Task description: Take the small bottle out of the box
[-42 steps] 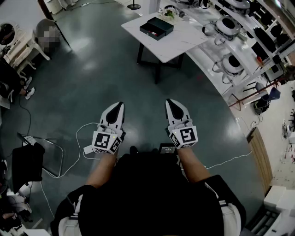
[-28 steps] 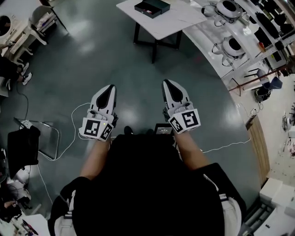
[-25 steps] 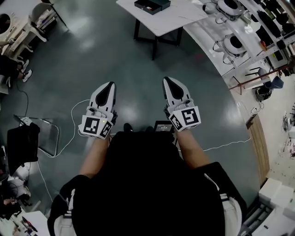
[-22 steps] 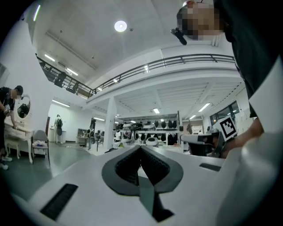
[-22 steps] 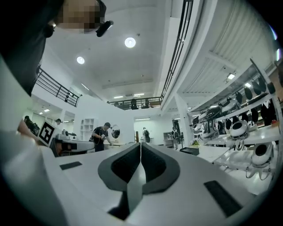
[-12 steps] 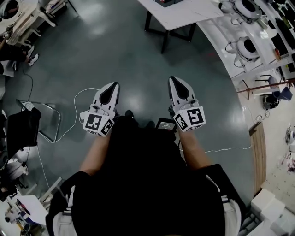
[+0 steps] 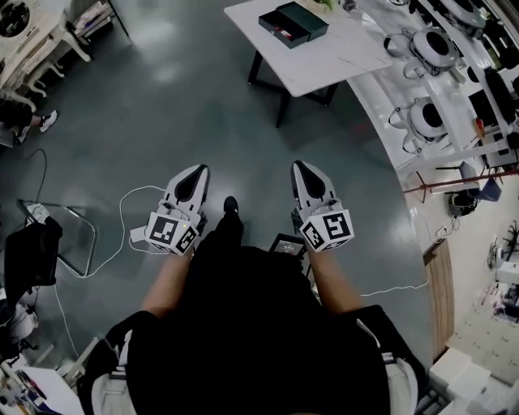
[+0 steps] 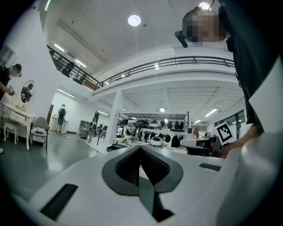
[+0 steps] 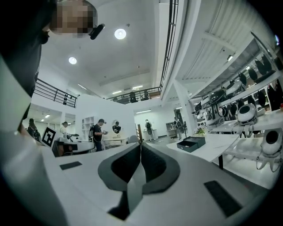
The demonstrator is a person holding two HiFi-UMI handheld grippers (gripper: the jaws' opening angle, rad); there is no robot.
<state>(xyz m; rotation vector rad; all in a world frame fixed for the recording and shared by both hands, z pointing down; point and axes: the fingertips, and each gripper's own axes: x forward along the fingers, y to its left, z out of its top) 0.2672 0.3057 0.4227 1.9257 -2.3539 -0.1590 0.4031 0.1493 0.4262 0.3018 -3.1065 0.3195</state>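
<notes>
A dark open box lies on a white table at the top of the head view, far ahead of me; the right gripper view shows the box on the table too. No small bottle can be made out at this distance. My left gripper and right gripper are held side by side over the floor, well short of the table. Both are shut, jaws pressed together, with nothing between them. The left gripper and right gripper point level across the room.
White shelves with round white devices run along the right. A cable trails on the dark floor at the left beside a folding chair. Several people stand far off by tables. A white dresser stands top left.
The head view has swung: the table with the box slid out of the top edge, then came back into view. Both grippers stay shut, side by side.
</notes>
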